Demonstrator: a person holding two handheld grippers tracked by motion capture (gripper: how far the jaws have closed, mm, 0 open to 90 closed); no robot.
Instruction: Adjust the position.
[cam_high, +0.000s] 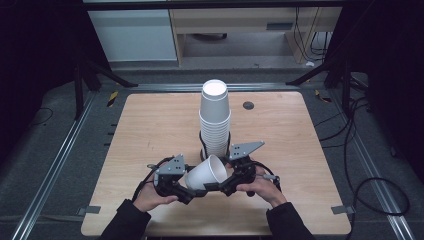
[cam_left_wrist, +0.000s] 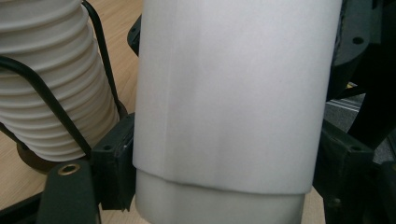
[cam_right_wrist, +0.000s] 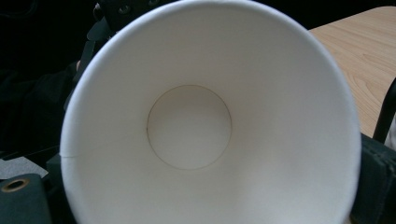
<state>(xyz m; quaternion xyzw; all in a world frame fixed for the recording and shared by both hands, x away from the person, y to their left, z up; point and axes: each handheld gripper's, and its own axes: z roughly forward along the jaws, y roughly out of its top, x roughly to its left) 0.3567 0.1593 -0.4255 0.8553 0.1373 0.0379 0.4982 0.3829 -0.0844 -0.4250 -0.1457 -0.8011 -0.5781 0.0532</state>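
Cup: 1 white paper cup (cam_high: 206, 173) lies tilted above the tabletop (cam_high: 150, 130), mouth toward the right, just in front of the cup stack (cam_high: 215, 120).
Left hand-held gripper (cam_high: 192, 192): clenched on the cup's body near its base, 1 jaw on each side.
Right hand-held gripper (cam_high: 220, 186): at the cup's rim; grip cannot be told.
Stack: upside-down cups in a black wire holder (cam_left_wrist: 51, 102).
Risk: excess squeeze may crush the thin wall; a swing may topple the stack nearby.
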